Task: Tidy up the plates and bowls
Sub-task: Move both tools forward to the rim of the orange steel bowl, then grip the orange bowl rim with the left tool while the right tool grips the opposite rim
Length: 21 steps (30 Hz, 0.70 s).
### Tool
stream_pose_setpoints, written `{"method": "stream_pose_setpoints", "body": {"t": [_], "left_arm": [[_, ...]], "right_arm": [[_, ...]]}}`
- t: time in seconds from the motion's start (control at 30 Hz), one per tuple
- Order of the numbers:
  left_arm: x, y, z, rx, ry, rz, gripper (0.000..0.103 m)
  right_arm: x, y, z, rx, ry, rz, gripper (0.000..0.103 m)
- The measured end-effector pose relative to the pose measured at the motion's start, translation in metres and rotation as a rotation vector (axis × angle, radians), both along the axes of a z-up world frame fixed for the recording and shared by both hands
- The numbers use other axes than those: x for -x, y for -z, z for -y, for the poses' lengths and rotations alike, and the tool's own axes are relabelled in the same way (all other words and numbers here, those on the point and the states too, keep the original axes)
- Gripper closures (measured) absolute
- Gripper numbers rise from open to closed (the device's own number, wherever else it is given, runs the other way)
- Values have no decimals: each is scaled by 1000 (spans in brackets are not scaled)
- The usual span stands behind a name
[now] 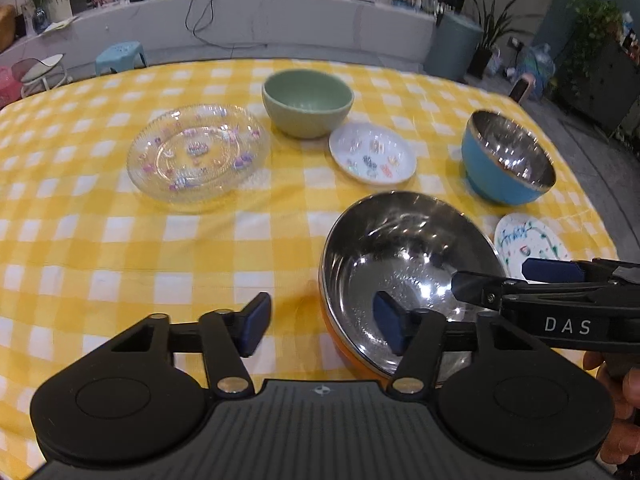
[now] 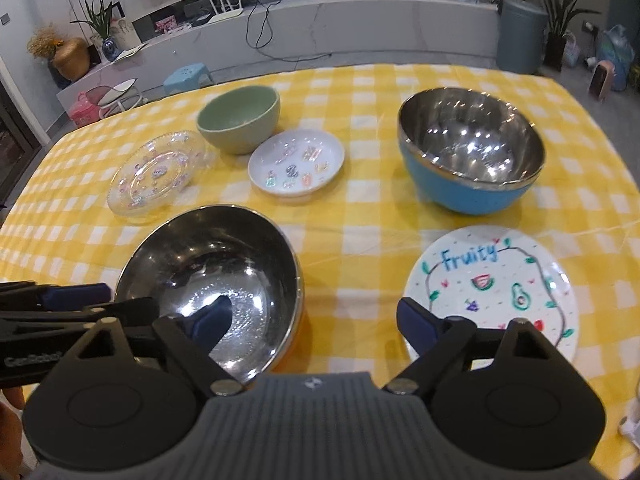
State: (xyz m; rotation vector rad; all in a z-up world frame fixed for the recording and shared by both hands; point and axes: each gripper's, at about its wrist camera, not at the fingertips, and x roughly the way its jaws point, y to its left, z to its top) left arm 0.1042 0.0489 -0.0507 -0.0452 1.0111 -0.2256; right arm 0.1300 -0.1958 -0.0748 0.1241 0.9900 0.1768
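Note:
A steel bowl with an orange outside (image 1: 404, 256) (image 2: 224, 272) sits nearest on the yellow checked cloth. My left gripper (image 1: 323, 328) (image 2: 104, 300) is open astride its left rim, one pad inside and one outside. My right gripper (image 2: 314, 322) (image 1: 508, 278) is open astride the opposite rim, its outer finger over the "Fruity" plate (image 2: 492, 284) (image 1: 528, 244). Neither gripper's pads press on the rim. Further back stand a blue steel bowl (image 2: 468, 152), a green bowl (image 1: 308, 100), a small white printed plate (image 1: 372, 158) and a clear glass plate (image 1: 198, 154).
The table (image 1: 120, 260) ends just past the green bowl and right of the blue bowl. Behind it are a blue stool (image 2: 188, 74), a long white cabinet (image 2: 360, 28) and potted plants. A person's hand (image 1: 624, 400) holds the right gripper.

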Motion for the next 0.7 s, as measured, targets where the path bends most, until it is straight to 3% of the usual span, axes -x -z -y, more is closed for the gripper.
{"method": "stream_pose_setpoints", "body": {"t": [0.23, 0.37, 0.43, 0.57, 0.7], "left_arm": [[-9, 11, 7, -16, 3, -25, 38], [-11, 15, 10, -16, 26, -29, 42], [-13, 17, 11, -6, 28, -38, 54], [-15, 22, 11, 1, 21, -46, 60], [-14, 25, 10, 13, 11, -51, 75]], "right_arm": [[-13, 14, -4, -25, 8, -58, 30], [-18, 23, -3, -52, 12, -98, 45], [-19, 25, -4, -59, 9, -105, 49], [-21, 28, -2, -83, 25, -126, 61], [-21, 31, 2, -129, 39, -143, 67]]}}
